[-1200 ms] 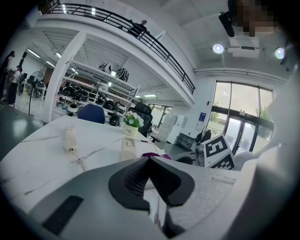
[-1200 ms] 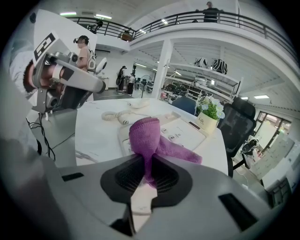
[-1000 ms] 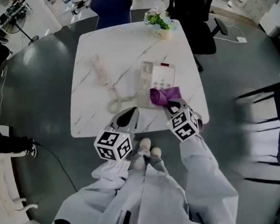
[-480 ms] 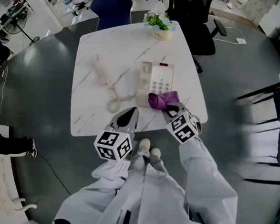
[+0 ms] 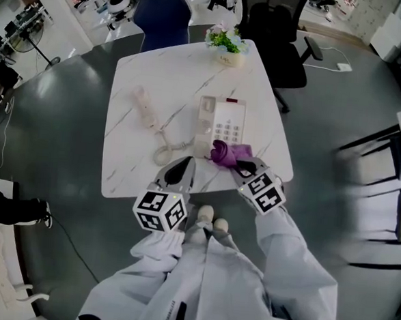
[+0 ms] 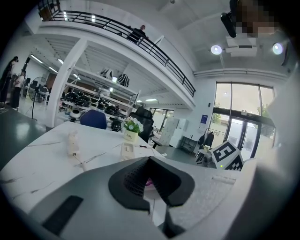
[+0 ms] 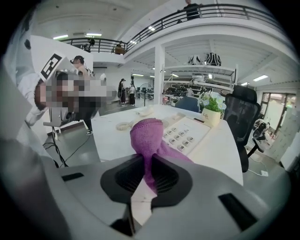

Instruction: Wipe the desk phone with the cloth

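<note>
Pot: small pot (image 5: 227,48) at the table's far edge, holding white flowers and greenery; upright.
Phone: phone (image 5: 221,125) lies mid-table, long axis running from me toward the pot. Keypad on its right half, bare cradle on its left.
Handset: handset (image 5: 144,106) is off the cradle, flat on the table left of the phone, angled, well apart from it. A coiled cord (image 5: 164,150) loops from it to the phone's near left corner.
Cloth: purple cloth (image 7: 148,136), bunched, at the phone's near right corner, touching it.
Right gripper: my right gripper (image 7: 147,180) is clamped on the cloth, which rises between the jaws in a rounded wad.
Left gripper: my left gripper (image 6: 151,190) has its jaws together, nothing in them; it hangs over the table's near edge, left of the cloth.
Surface: white marble-look table (image 5: 124,168), square, veined grey.
Room: grey floor (image 5: 67,112); blue chair (image 5: 161,13) and black chair (image 5: 278,24) on the far side; open hall with a railed upper gallery.
</note>
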`<action>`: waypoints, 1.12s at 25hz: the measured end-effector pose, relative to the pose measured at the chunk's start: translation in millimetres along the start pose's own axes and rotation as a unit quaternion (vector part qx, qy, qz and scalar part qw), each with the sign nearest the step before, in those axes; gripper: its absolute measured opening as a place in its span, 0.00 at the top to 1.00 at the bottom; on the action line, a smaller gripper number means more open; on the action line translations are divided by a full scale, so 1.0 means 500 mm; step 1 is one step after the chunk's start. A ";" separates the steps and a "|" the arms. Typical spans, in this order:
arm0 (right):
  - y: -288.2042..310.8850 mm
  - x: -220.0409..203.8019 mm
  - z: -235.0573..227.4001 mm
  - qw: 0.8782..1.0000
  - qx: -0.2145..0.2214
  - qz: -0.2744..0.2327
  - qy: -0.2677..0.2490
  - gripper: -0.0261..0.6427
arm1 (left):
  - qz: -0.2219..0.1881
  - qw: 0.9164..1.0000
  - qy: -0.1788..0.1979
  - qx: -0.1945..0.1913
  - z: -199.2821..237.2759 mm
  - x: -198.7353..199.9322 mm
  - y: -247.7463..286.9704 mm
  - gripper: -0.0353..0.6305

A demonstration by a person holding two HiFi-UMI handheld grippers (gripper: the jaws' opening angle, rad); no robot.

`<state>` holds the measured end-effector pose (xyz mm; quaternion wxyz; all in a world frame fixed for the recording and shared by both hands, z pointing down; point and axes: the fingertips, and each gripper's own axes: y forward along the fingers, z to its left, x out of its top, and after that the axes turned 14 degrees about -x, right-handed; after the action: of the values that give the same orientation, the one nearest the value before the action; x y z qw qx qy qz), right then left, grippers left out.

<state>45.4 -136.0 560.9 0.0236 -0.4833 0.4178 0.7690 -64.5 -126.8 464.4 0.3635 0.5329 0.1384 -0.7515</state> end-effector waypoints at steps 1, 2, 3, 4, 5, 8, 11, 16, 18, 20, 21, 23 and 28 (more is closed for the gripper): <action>-0.007 0.006 -0.001 1.000 -0.001 -0.008 0.008 0.92 | -0.003 1.000 0.002 0.002 -0.002 0.005 -0.001 0.95; -0.013 0.011 -0.003 1.000 -0.003 -0.015 0.016 0.92 | -0.005 1.000 0.004 0.003 -0.003 0.010 -0.002 0.95; -0.019 0.016 -0.006 0.999 -0.005 -0.023 0.025 0.92 | -0.008 1.000 0.006 0.005 -0.005 0.015 -0.003 0.95; -0.025 0.022 -0.009 0.999 -0.006 -0.031 0.035 0.92 | -0.011 1.000 0.008 0.006 -0.007 0.018 -0.004 0.95; -0.031 0.028 -0.014 0.998 -0.008 -0.040 0.046 0.92 | -0.013 1.000 0.010 0.007 -0.010 0.021 -0.005 0.95; -0.044 0.050 -0.041 0.995 -0.025 -0.070 0.070 0.92 | -0.021 1.000 0.013 0.012 -0.013 0.028 -0.010 0.95; -0.054 0.069 -0.064 0.991 -0.038 -0.090 0.090 0.92 | -0.024 0.999 0.013 0.018 -0.008 0.033 -0.012 0.95; -0.064 0.100 -0.095 0.986 -0.045 -0.114 0.116 0.92 | -0.024 0.999 0.013 0.024 0.003 0.036 -0.004 0.95; -0.063 0.111 -0.107 0.983 -0.049 -0.122 0.127 0.92 | -0.022 0.999 0.012 0.023 0.009 0.036 0.001 0.95; -0.057 0.120 -0.117 0.982 -0.054 -0.127 0.132 0.92 | -0.020 1.000 0.010 0.022 0.019 0.036 0.006 0.95; -0.053 0.124 -0.122 0.981 -0.057 -0.128 0.134 0.92 | -0.019 1.000 0.010 0.022 0.025 0.036 0.009 0.95; -0.044 0.134 -0.132 0.980 -0.062 -0.130 0.139 0.92 | -0.018 1.000 0.008 0.022 0.038 0.041 0.014 0.95; -0.015 0.158 -0.157 0.979 -0.071 -0.127 0.143 0.92 | -0.009 1.000 0.003 0.012 0.076 0.053 0.040 0.95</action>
<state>63.3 -212.6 481.6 0.0265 -0.6379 0.2960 0.7104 -81.7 -173.9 459.0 0.3496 0.5385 0.1357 -0.7546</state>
